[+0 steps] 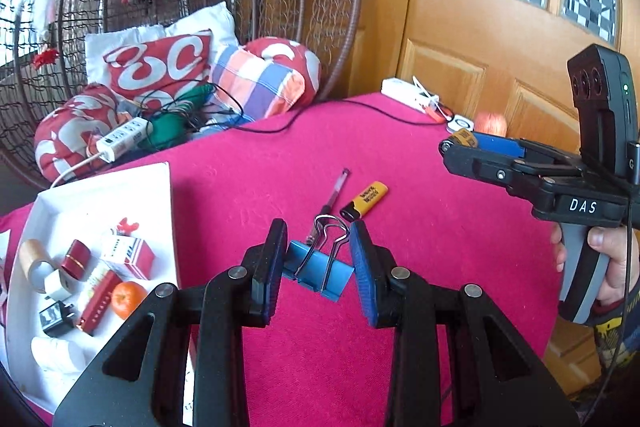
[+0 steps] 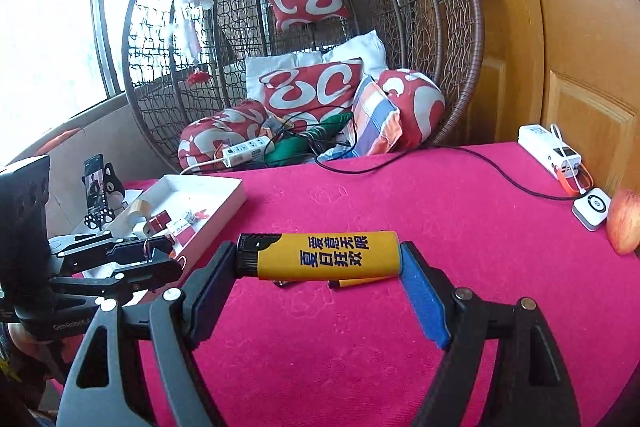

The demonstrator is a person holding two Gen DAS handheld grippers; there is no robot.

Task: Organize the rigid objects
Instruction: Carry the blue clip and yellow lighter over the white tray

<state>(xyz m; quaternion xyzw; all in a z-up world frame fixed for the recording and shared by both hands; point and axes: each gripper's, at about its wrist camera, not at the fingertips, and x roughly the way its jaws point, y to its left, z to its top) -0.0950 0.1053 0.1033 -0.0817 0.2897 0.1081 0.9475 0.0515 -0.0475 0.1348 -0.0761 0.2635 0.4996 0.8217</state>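
Fuzzy matt magenta cloth (image 1: 400, 307), glossy yellow plastic lighter (image 2: 326, 255), shiny wire-handled blue binder clip (image 1: 318, 273), varnished wooden door (image 1: 460, 39)

A pink cloth (image 1: 400, 307) is seen beneath a blue binder clip (image 1: 318, 273) with silver handles. A yellow lighter (image 2: 320, 255), black-capped and printed with dark blue characters, is shown between blue-padded fingers (image 2: 424, 303). Red cushions (image 2: 312, 89) are patterned with white swirls; one pillow (image 1: 256, 83) is checked orange, blue and white. A white tray (image 1: 132, 187) is shown.
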